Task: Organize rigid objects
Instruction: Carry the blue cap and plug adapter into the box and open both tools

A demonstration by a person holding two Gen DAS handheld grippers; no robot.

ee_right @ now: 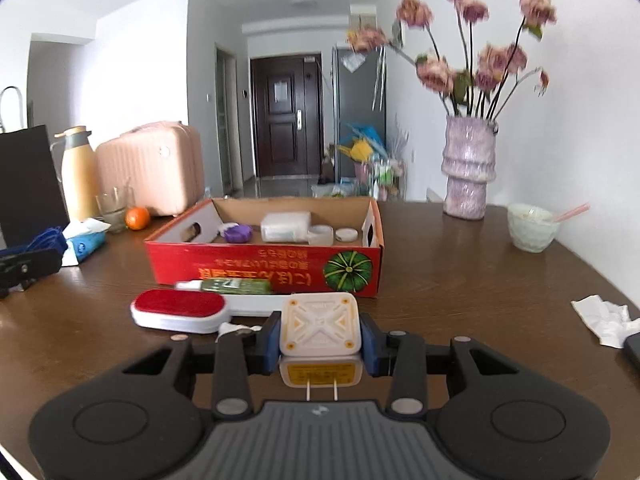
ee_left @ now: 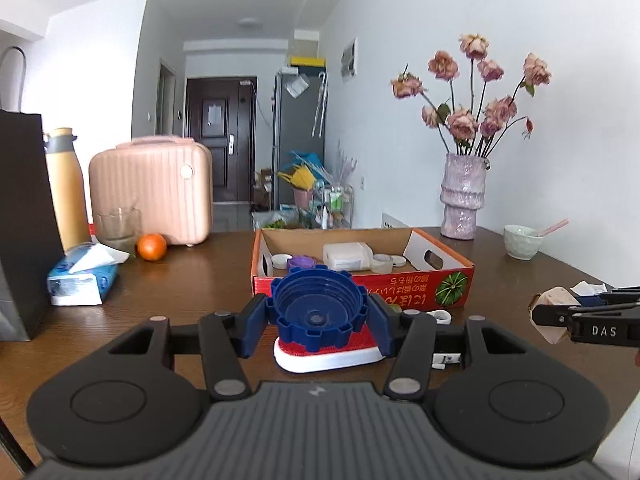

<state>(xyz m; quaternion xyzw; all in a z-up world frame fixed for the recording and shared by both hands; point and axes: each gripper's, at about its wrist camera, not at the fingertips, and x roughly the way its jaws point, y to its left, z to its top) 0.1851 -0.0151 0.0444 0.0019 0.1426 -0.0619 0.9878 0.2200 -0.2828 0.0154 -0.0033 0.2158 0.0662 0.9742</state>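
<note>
My left gripper (ee_left: 318, 316) is shut on a large blue ribbed cap (ee_left: 318, 304), held above a red-and-white lint brush (ee_left: 328, 354). My right gripper (ee_right: 320, 340) is shut on a white power adapter (ee_right: 320, 326) with its prongs toward the camera. The red cardboard box (ee_left: 400, 284) stands ahead in both views (ee_right: 264, 268) and holds a white container (ee_right: 286, 226), a purple lid (ee_right: 237, 234) and several small lids. The lint brush (ee_right: 180, 308) and a green tube (ee_right: 236, 286) lie in front of the box.
On the wooden table: a vase of dried roses (ee_right: 468, 168), a green bowl with a spoon (ee_right: 532, 228), crumpled tissue (ee_right: 604, 320), a tissue pack (ee_left: 82, 276), an orange (ee_left: 152, 247), a glass (ee_left: 118, 228), a yellow flask (ee_left: 66, 184), a pink case (ee_left: 152, 188) and a black bag (ee_left: 24, 220).
</note>
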